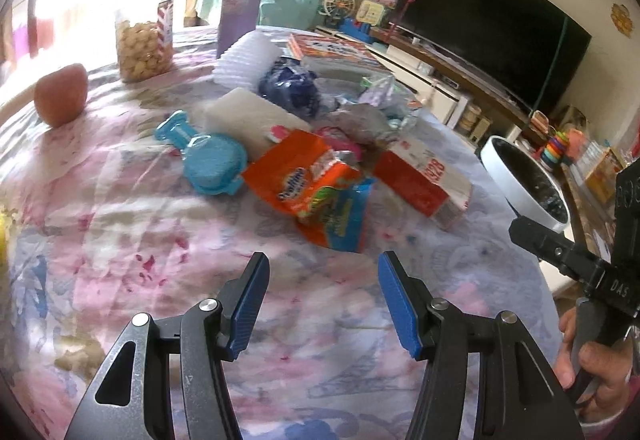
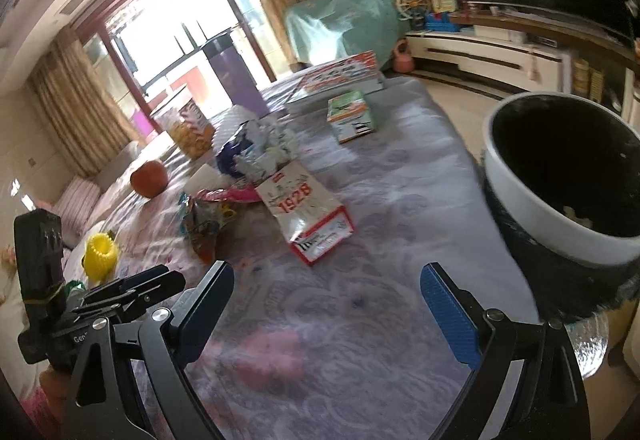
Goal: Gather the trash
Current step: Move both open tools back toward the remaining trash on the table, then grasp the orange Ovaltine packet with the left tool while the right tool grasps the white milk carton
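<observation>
right wrist: bin holds scraps.

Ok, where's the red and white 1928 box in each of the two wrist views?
Left wrist: the 1928 box lies right of centre, beside the orange snack wrapper.
Right wrist: the 1928 box lies at centre, ahead of the open claw.
Shared landmark: the white-rimmed bin, right of the box in both.

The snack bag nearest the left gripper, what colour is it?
Mostly orange, with a blue end; the snack bag shows best in the left wrist view.
</observation>
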The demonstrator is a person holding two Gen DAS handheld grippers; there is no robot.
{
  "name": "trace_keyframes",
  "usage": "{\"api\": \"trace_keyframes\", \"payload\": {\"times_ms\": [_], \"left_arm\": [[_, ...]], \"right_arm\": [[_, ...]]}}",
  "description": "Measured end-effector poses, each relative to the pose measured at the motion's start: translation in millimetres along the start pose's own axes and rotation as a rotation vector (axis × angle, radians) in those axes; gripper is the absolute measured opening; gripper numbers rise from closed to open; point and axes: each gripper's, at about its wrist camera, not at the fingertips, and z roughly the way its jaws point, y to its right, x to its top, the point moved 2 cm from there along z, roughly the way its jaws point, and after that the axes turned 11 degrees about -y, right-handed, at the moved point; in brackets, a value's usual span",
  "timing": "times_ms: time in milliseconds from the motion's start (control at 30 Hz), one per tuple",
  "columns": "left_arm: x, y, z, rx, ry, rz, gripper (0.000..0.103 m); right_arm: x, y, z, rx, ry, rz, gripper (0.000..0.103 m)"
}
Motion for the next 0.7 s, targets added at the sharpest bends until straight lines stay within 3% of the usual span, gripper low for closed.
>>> {"api": "trace_keyframes", "payload": {"times_ms": [700], "left_arm": [[39.3, -9.6, 48.0, -0.007, -0.036, -0.02, 0.054]], "right_arm": [[42.7, -12.5, 59.1, -0.006, -0.115, -0.216, 0.094]]}}
